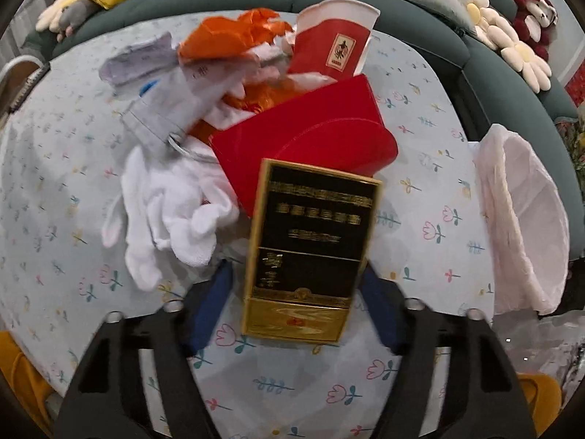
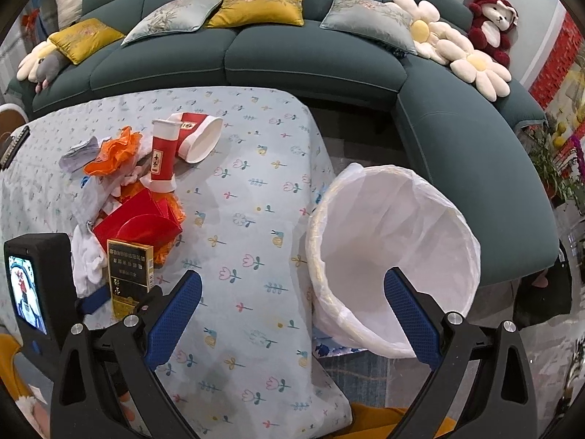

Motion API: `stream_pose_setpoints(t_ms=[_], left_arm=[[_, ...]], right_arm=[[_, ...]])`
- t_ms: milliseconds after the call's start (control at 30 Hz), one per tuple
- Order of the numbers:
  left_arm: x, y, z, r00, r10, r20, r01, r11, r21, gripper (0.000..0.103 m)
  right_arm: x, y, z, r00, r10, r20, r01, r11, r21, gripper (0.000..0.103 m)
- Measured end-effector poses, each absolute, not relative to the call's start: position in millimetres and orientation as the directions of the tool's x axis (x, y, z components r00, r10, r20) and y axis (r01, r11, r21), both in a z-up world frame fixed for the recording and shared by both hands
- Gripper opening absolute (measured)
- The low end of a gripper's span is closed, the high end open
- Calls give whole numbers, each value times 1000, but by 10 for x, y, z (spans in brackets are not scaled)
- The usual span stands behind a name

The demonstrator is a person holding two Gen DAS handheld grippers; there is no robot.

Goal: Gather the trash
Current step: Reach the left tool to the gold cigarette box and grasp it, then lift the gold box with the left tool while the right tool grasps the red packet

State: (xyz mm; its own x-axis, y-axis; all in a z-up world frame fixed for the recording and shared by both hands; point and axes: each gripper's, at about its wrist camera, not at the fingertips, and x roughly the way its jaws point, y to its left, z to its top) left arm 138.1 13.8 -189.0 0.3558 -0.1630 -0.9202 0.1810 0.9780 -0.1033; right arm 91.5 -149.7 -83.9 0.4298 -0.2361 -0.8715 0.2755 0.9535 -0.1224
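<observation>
White-lined trash bin (image 2: 395, 256), nothing visible inside.

box (image 1: 309, 252) print: blurred | orange wrapper (image 1: 234, 36): partly hidden

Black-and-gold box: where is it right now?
The black-and-gold box sits centre of the left wrist view between the left gripper fingers, overlapping the red envelope, white tissue to its left.
</observation>
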Motion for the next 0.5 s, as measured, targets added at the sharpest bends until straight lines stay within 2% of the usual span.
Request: stream_pose_setpoints(t_ms=[167, 500], left_arm=[[1339, 194, -1832, 356, -179, -917, 186, 976, -118, 55], [1150, 685, -1353, 411, -204, -888, 127, 978, -166, 55]], right_arm=[[994, -1389, -875, 434, -223, -873, 251, 960, -121, 96], [1065, -1088, -886, 451, -140, -881, 205, 978, -51, 95]])
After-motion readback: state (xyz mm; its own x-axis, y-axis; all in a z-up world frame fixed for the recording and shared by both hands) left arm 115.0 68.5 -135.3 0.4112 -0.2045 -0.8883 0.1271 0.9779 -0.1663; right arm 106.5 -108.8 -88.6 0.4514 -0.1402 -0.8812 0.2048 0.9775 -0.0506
